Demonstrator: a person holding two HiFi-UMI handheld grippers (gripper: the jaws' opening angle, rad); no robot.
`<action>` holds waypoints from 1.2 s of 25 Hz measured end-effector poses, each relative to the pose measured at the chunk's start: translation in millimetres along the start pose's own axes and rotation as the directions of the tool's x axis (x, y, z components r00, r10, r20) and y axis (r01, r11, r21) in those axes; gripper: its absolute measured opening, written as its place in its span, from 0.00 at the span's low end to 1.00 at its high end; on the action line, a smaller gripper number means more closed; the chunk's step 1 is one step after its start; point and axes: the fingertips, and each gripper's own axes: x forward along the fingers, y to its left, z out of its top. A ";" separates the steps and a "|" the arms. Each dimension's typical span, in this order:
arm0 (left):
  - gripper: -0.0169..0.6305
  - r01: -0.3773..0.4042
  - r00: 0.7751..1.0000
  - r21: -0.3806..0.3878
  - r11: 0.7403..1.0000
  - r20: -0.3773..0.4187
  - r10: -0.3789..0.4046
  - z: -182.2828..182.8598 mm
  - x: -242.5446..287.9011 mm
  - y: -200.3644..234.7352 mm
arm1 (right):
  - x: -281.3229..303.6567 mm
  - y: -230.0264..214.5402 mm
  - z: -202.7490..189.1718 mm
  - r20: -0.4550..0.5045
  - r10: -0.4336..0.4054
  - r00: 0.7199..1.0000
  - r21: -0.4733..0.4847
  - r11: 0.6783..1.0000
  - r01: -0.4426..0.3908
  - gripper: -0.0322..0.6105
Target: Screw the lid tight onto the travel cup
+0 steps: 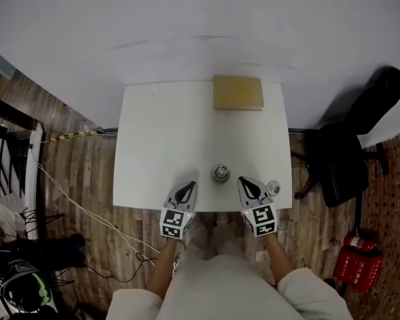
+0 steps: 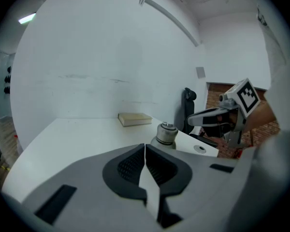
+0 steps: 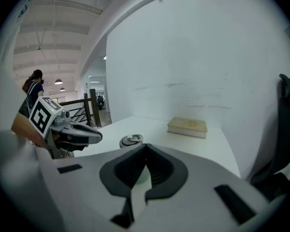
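Both of your grippers sit low at the near edge of the white table (image 1: 153, 132). The left gripper (image 1: 187, 189) has its jaws pressed together with nothing between them, and its own view (image 2: 145, 146) shows the ribbed pads meeting in a thin seam. The right gripper (image 1: 250, 187) is the same: jaws closed tight and empty in its view (image 3: 145, 147).

The travel cup (image 1: 221, 173) stands upright on the table between the two grippers, apart from both, at about 1 o'clock from your left jaws and 10 o'clock from your right. From above it is a round grey ring with a darker centre. From the left gripper view the travel cup (image 2: 166, 133) shows a silvery metal body, a dark band and a narrower cap-like top. From the right gripper view (image 3: 131, 140) there is a pale loop across its top.

A small round piece (image 1: 273, 187) with a dark centre lies flat at 4 o'clock from the cup, near the table's right edge. Whether it is the lid I cannot tell. A tan book (image 1: 238, 93) lies at the far edge, at 12 o'clock from the cup.
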 end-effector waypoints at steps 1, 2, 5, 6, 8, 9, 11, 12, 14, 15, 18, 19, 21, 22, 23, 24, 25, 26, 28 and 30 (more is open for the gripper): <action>0.04 0.013 1.000 0.001 1.000 -0.006 -0.013 -3.7 2.0 0.4 | 2.0 2.9 -1.9 -0.003 0.000 1.000 0.001 1.000 0.000 0.05; 0.04 0.027 1.000 0.002 1.000 -0.012 -0.027 -7.5 4.4 0.5 | 3.7 5.5 -3.7 -0.006 0.000 1.000 0.003 1.000 0.000 0.05; 0.04 0.085 0.996 0.006 0.996 -0.018 -0.085 -18.2 11.5 -1.0 | 7.6 11.8 -9.7 -0.008 0.004 1.000 0.016 1.000 -0.003 0.05; 0.04 0.106 0.994 0.008 0.994 -0.017 -0.106 -21.5 13.5 -1.9 | 8.5 13.2 -11.2 -0.006 0.005 1.000 0.021 1.000 -0.005 0.05; 0.04 0.156 0.988 0.024 0.988 -0.012 -0.155 -27.7 17.5 -5.1 | 10.1 15.1 -12.5 0.000 0.009 1.000 0.024 1.000 -0.009 0.05; 0.06 0.184 0.983 0.036 0.982 -0.006 -0.184 -29.8 19.7 -7.7 | 10.6 16.1 -13.0 0.003 0.015 1.000 0.021 1.000 -0.015 0.05; 0.17 0.229 0.973 0.061 0.972 -0.003 -0.229 -33.2 25.3 -12.2 | 11.5 17.5 -14.6 0.005 0.029 1.000 0.006 1.000 -0.029 0.05; 0.18 0.243 0.970 0.072 0.967 -0.006 -0.244 -33.8 28.7 -13.5 | 12.4 17.4 -15.3 0.004 0.033 0.999 -0.004 0.999 -0.033 0.05; 0.27 0.265 0.964 0.093 0.960 -0.009 -0.265 -34.9 35.9 -15.3 | 14.2 17.0 -15.6 0.008 0.043 0.999 -0.014 0.999 -0.043 0.05; 0.32 0.274 0.961 0.104 0.956 -0.008 -0.275 -35.9 38.7 -16.9 | 14.8 18.2 -15.3 0.013 0.053 0.998 -0.013 0.998 -0.053 0.05; 0.42 0.314 0.949 0.129 0.941 -0.003 -0.316 -39.3 45.6 -24.1 | 16.7 24.0 -15.3 0.031 0.089 0.996 -0.018 0.996 -0.088 0.11; 0.43 0.327 0.944 0.134 0.935 -0.002 -0.330 -40.0 48.9 -26.6 | 17.8 24.3 -15.9 0.037 0.096 0.995 -0.026 0.995 -0.095 0.18; 0.48 0.344 0.938 0.138 0.929 -0.003 -0.347 -41.5 56.2 -30.8 | 19.7 24.8 -16.7 0.046 0.113 0.993 -0.038 0.993 -0.111 0.27; 0.50 0.346 0.937 0.139 0.928 -0.002 -0.349 -41.7 59.5 -32.1 | 20.7 25.6 -16.7 0.051 0.123 0.991 -0.042 0.992 -0.121 0.32; 0.51 0.346 0.937 0.141 0.928 0.001 -0.350 -41.1 62.6 -33.0 | 22.1 26.8 -16.4 0.056 0.135 0.989 -0.044 0.990 -0.132 0.33; 0.52 0.347 0.936 0.148 0.926 0.003 -0.351 -39.9 65.8 -33.9 | 24.0 28.3 -15.9 0.060 0.148 0.987 -0.047 0.988 -0.145 0.36; 0.53 0.351 0.935 0.159 0.923 0.001 -0.356 -38.9 69.3 -35.4 | 26.1 30.5 -15.5 0.060 0.164 0.985 -0.051 0.986 -0.161 0.41; 0.54 0.358 0.932 0.172 0.918 -0.004 -0.363 -38.8 72.7 -37.6 | 28.1 32.9 -15.7 0.056 0.180 0.982 -0.057 0.983 -0.177 0.44; 0.55 0.375 0.925 0.199 0.906 -0.017 -0.379 -39.7 78.4 -42.8 | 32.5 36.5 -16.5 0.050 0.206 0.977 -0.068 0.977 -0.203 0.48; 0.55 0.385 0.921 0.211 0.899 -0.018 -0.390 -38.4 83.1 -46.9 | 37.4 37.7 -16.5 0.052 0.220 0.974 -0.073 0.974 -0.216 0.48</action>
